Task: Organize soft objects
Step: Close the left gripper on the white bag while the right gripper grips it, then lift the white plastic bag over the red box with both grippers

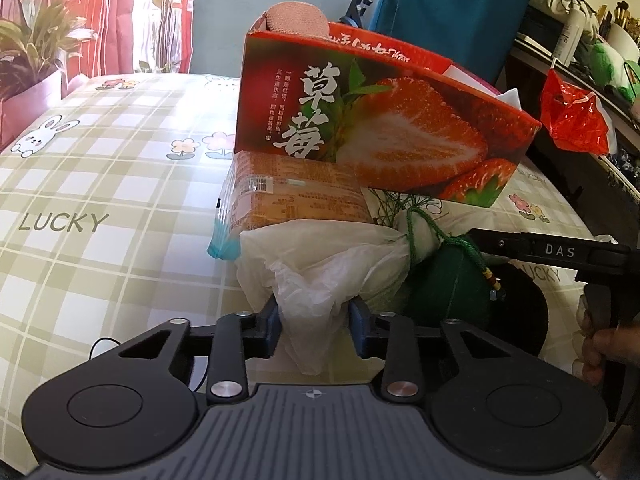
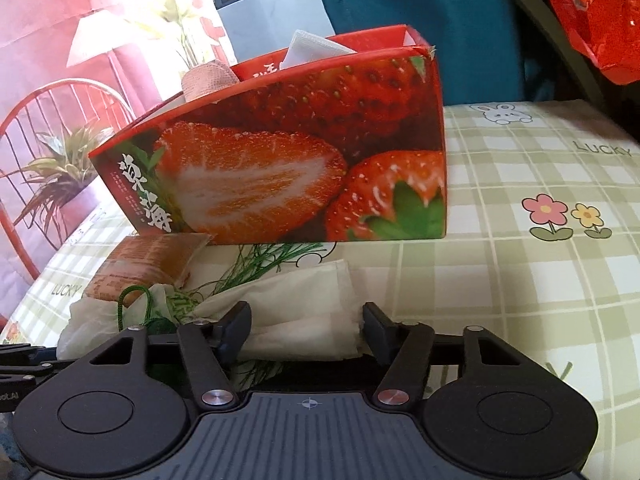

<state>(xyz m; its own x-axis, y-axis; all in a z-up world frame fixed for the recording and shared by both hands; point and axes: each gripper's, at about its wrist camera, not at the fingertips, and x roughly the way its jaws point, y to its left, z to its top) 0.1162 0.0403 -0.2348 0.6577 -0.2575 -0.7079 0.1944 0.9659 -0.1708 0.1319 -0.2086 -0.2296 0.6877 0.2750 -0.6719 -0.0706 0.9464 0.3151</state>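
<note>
A red strawberry box (image 1: 380, 120) stands on the checked tablecloth, holding a pink cloth roll (image 1: 298, 20) and white cloth (image 2: 308, 48). In front of it lie an orange packet (image 1: 296, 196), a crumpled white plastic bag (image 1: 320, 264) and a green pouch with a cord (image 1: 448, 288). My left gripper (image 1: 314, 322) has its jaws around a fold of the white bag. My right gripper (image 2: 306, 332) has its jaws apart around a folded pale cloth (image 2: 308, 312), and the right gripper also shows in the left wrist view (image 1: 552, 252). The box also shows in the right wrist view (image 2: 280, 168).
A red plastic bag (image 1: 576, 116) hangs at the right by a cluttered shelf (image 1: 592, 40). A potted plant (image 1: 32, 60) stands at the table's far left. A teal cloth (image 1: 452, 12) hangs behind the box. Tablecloth (image 1: 100, 200) stretches to the left.
</note>
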